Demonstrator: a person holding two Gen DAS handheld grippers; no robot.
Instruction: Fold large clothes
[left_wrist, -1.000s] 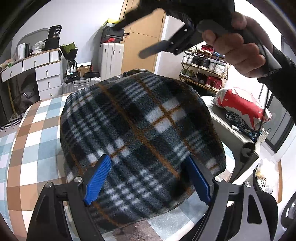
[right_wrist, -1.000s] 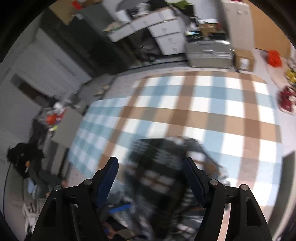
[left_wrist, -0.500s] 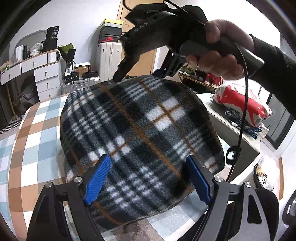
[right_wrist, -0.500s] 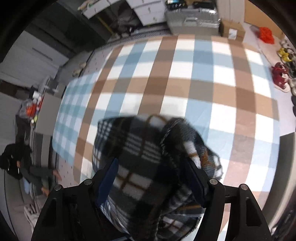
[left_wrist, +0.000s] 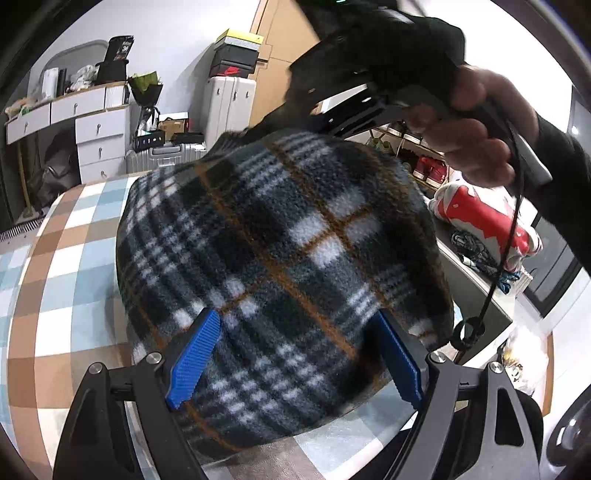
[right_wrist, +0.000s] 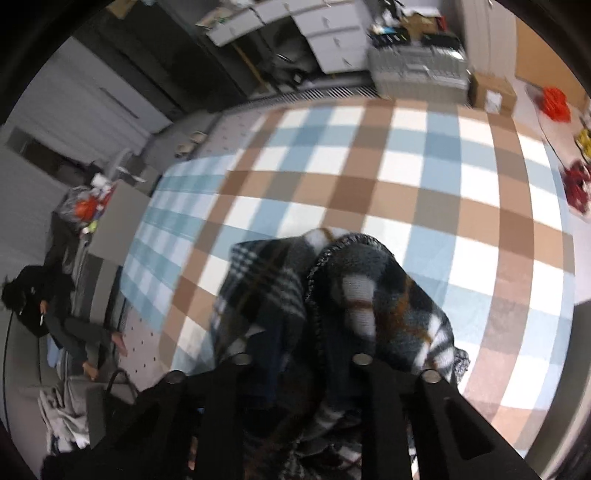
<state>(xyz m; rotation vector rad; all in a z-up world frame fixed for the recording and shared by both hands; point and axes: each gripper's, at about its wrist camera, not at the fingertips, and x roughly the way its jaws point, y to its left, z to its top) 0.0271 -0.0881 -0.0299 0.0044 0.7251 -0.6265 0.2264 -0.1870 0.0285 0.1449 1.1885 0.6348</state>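
A dark plaid fleece garment (left_wrist: 280, 251) lies in a folded heap on the checked tablecloth (left_wrist: 55, 258). My left gripper (left_wrist: 295, 354) is open, its blue pads (left_wrist: 194, 356) on either side of the near edge of the fleece. My right gripper (left_wrist: 266, 122) reaches down onto the far edge of the heap, held by a hand (left_wrist: 469, 122). In the right wrist view my right gripper (right_wrist: 301, 343) has its jaws closed together on a bunched fold of the fleece (right_wrist: 369, 291), lifted off the cloth; its pads are hidden in the fabric.
White drawers (left_wrist: 88, 136) and suitcases (left_wrist: 229, 103) stand beyond the table's far end. A grey cabinet (left_wrist: 476, 284) with a red and white bag (left_wrist: 480, 218) stands at the right. A shoe rack (left_wrist: 424, 158) is behind it. The tablecloth (right_wrist: 406, 177) stretches beyond the garment.
My right gripper came down onto the far edge of the fleece and closed on it, bunching a fold upward. My left gripper stayed open at the near edge.
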